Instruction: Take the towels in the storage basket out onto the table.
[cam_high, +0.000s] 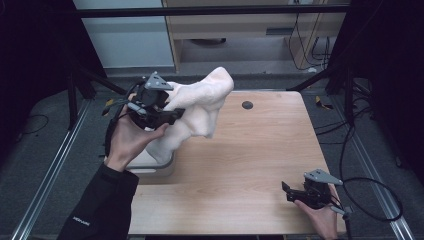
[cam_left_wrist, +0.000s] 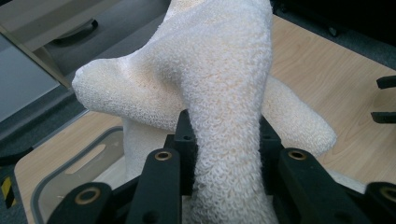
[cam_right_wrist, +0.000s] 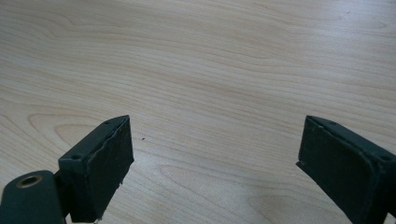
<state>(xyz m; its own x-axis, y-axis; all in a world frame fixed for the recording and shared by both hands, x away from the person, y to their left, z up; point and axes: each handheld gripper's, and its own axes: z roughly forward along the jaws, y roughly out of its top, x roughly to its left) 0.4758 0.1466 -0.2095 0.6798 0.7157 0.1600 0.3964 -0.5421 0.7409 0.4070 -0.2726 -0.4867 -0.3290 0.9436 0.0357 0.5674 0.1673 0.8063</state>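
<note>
Clamping a cream terry towel (cam_left_wrist: 219, 93), the left hand-held gripper (cam_high: 172, 116) is raised above the left side of the wooden surface (cam_high: 250, 165), its jaws closed on a bunched fold. The towel's lower end hangs into a grey-rimmed bin (cam_high: 150, 167) at the left edge; its upper end rises toward the far edge. A small dark disc (cam_high: 247, 105) lies near the far edge. At the near right corner, the right hand-held gripper (cam_high: 286, 191) sits low, jaws spread wide, holding nothing.
</note>
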